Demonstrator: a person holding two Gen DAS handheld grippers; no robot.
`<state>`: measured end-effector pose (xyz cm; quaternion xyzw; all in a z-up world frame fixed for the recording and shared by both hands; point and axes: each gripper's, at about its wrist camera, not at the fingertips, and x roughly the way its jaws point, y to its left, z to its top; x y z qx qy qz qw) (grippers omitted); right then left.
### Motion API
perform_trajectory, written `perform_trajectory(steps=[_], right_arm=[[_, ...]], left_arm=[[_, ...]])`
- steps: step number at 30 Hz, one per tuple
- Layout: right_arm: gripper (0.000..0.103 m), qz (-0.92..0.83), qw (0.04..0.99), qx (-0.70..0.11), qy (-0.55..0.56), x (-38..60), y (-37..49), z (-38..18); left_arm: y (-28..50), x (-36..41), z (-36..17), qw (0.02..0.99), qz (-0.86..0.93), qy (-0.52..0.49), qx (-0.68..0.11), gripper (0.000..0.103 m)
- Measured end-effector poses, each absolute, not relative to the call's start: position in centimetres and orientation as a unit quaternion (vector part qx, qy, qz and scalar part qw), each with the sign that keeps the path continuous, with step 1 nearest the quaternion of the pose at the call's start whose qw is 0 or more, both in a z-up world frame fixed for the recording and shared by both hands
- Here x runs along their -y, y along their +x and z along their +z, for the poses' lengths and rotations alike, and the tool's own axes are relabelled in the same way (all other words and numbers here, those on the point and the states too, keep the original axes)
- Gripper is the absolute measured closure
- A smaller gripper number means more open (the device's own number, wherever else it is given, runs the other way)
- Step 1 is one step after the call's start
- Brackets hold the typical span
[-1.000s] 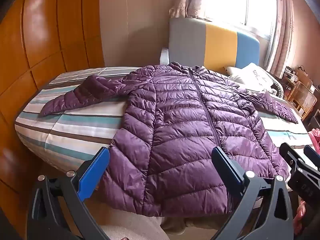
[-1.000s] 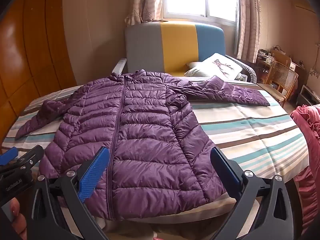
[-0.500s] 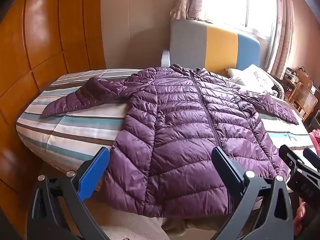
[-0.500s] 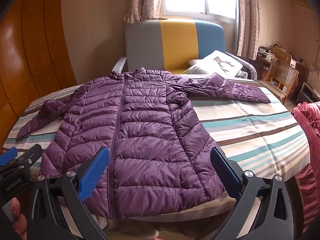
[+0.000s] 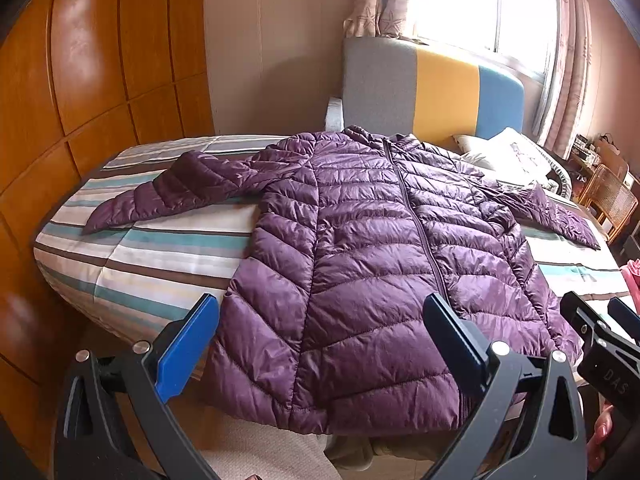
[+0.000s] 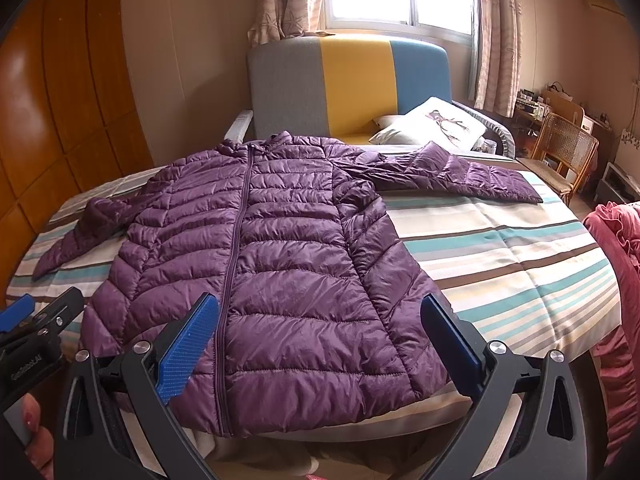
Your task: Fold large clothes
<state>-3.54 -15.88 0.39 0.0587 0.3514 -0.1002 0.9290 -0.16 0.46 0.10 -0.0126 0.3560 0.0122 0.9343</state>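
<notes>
A purple quilted puffer jacket (image 5: 372, 256) lies flat and zipped on the striped bed (image 5: 160, 248), sleeves spread to both sides, hem at the near edge. It also shows in the right wrist view (image 6: 280, 264). My left gripper (image 5: 320, 344) is open and empty, held above the near hem. My right gripper (image 6: 320, 340) is open and empty, also over the hem. The right gripper shows at the right edge of the left wrist view (image 5: 600, 344). The left gripper shows at the left edge of the right wrist view (image 6: 36, 328).
A wooden wardrobe (image 5: 80, 80) stands left of the bed. A grey, yellow and blue sofa (image 6: 348, 88) with a pillow (image 6: 436, 128) sits behind it. A wicker chair (image 6: 568, 152) and red bedding (image 6: 616, 280) are at the right.
Both grippers have drawn back and risen slightly, so the jacket sits a little lower in each view. The jacket has not moved. Both grippers stay open.
</notes>
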Motion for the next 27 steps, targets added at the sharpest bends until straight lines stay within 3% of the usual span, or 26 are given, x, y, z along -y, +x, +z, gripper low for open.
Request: perform_trajectory(steps=[27], right_arm=[[0.003,-0.097,0.929,-0.352,0.060,15.71,-3.52,0.25]], left_arm=[[-0.02,-0.51,-0.07,0.934,0.009,-0.016,-0.356,0.002]])
